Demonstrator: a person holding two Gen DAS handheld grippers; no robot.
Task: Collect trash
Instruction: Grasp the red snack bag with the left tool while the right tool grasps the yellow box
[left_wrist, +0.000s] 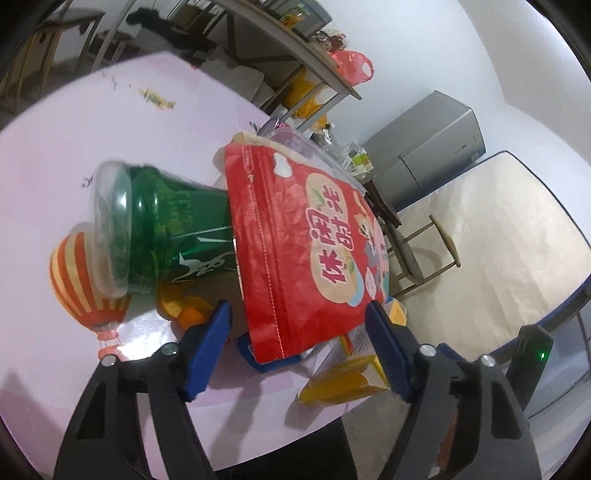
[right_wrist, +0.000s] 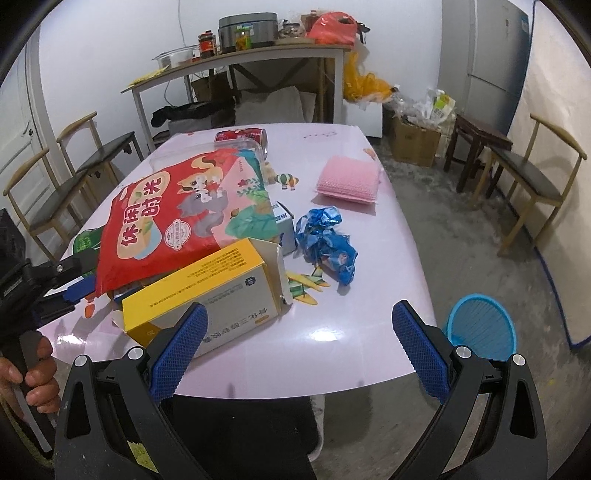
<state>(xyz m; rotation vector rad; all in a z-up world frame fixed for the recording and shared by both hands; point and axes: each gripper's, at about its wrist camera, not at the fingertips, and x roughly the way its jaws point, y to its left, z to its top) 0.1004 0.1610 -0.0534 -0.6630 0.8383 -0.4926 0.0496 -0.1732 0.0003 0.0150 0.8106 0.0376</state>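
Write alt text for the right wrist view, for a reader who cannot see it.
The open right gripper hovers over the near edge of a pink table strewn with trash: a yellow-and-white carton by its left finger, a big red snack bag and a crumpled blue wrapper. A blue basket stands on the floor at right.

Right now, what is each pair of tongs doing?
Left tongs: open around the red snack bag's corner, not gripping.
Right tongs: open, holding nothing.
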